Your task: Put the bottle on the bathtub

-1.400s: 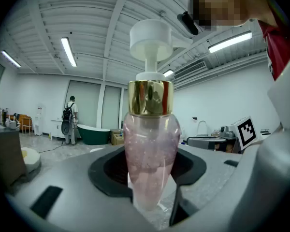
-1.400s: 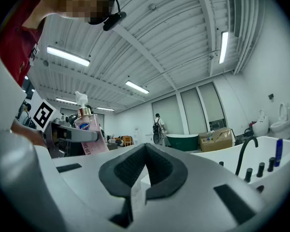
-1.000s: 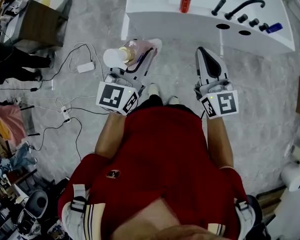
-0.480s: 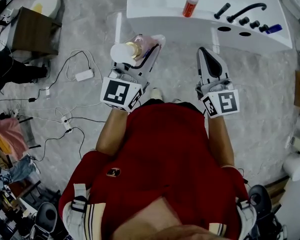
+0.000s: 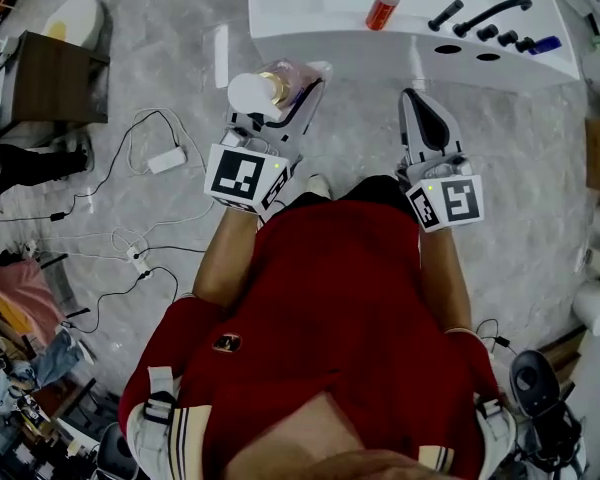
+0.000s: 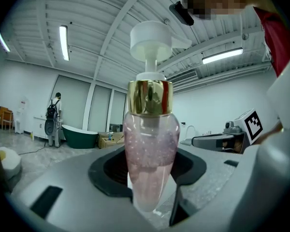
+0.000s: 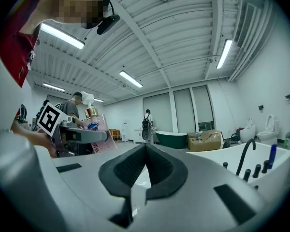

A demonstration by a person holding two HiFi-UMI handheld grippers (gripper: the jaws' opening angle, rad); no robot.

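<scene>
A pink pump bottle [image 5: 277, 84] with a gold collar and white pump head stands upright in my left gripper [image 5: 298, 80], whose jaws are shut on its body [image 6: 150, 163]. It is held above the floor, just short of the white bathtub [image 5: 310, 13]. My right gripper [image 5: 420, 103] is shut with nothing between its jaws [image 7: 144, 153], level with the left one and pointing at the tub's rim. The right gripper view also catches the bottle [image 7: 94, 124] off to its left.
A small red bottle [image 5: 383, 6] stands on the tub deck beside a black faucet [image 5: 492, 10], black knobs and a blue object [image 5: 544, 44]. Cables and a white power adapter [image 5: 167, 158] lie on the grey floor at left. A dark wooden box [image 5: 50, 78] stands farther left.
Both grippers have shifted slightly forward and right toward the tub as the person steps closer. The bottle stays held in the left gripper; the right stays shut.
</scene>
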